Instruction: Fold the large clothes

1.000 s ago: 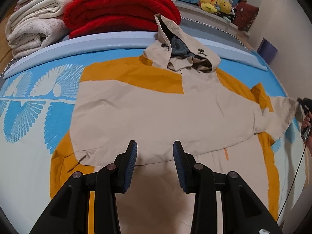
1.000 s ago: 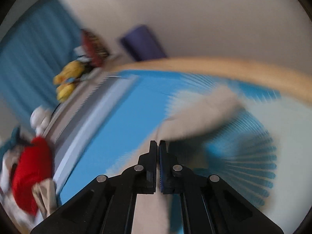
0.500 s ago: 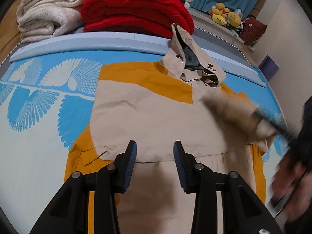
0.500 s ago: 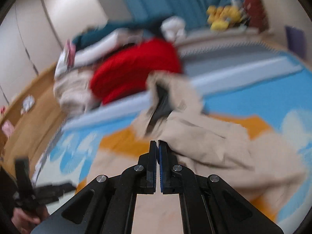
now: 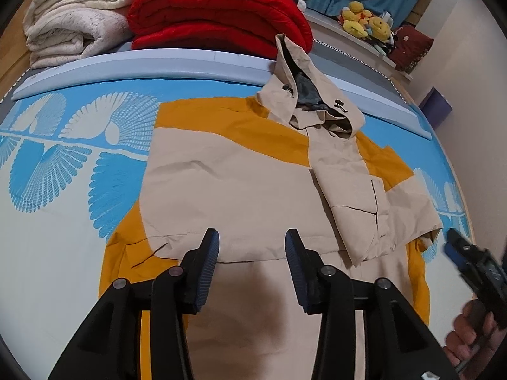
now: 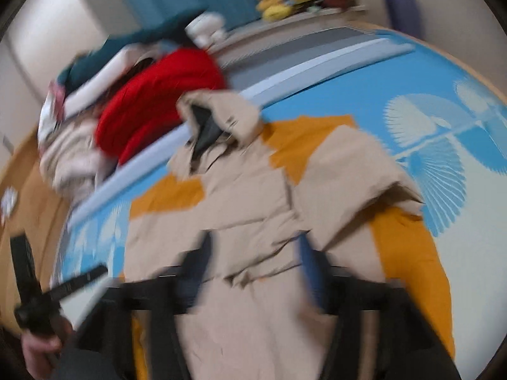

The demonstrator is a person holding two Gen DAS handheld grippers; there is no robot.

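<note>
jacket (image 5: 240,190) on mat (image 5: 63,171) | blankets (image 5: 218,15) behind hood (image 5: 304,95) | sleeves across chest

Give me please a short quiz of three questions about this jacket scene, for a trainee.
1. True or false: both sleeves lie folded across the jacket.
2. The hood points toward which pile: A red blanket, B yellow toys, C purple box?
3. Fill in: the left gripper and the right gripper are both ____.

Key: 1 true; 2 A; 3 open.
</note>
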